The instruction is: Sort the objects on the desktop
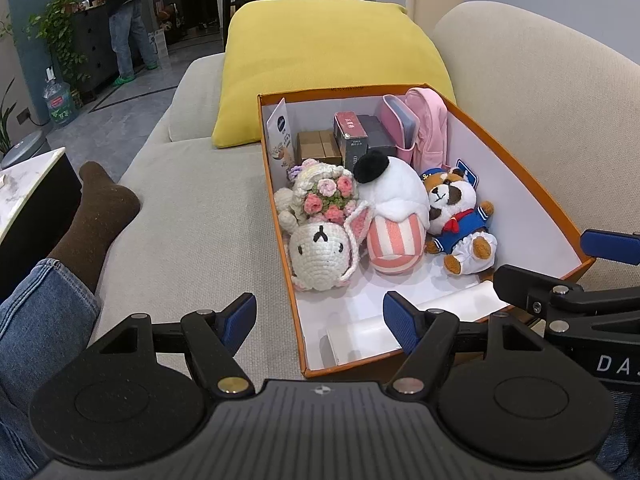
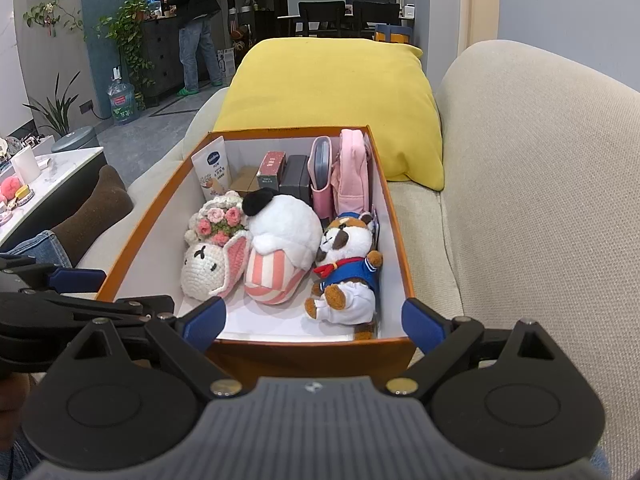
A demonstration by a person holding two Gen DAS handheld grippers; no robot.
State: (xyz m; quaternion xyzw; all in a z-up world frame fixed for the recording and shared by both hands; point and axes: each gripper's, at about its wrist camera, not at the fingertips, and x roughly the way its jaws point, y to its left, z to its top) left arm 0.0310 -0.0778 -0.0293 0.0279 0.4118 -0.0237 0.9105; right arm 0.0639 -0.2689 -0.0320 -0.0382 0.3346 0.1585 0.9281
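Observation:
An orange box [image 1: 516, 176] with a white inside sits on a beige sofa; it also shows in the right wrist view [image 2: 132, 248]. In it lie a crocheted white bunny [image 1: 320, 248] [image 2: 204, 268], a white plush with pink stripes [image 1: 396, 216] [image 2: 280, 248], a sailor raccoon plush [image 1: 460, 220] [image 2: 348, 272], small boxes [image 1: 352, 136] [image 2: 280, 172] and a pink pouch [image 1: 424, 124] [image 2: 348, 172]. My left gripper [image 1: 320, 320] is open and empty at the box's near left corner. My right gripper [image 2: 314, 324] is open and empty, straddling the box's near end.
A yellow cushion [image 1: 332, 60] [image 2: 336, 96] lies behind the box. The sofa back [image 2: 540, 200] rises on the right. A leg in jeans and a brown sock [image 1: 96, 216] rests left of the box. A marble table [image 2: 52, 176] with small items stands at the left.

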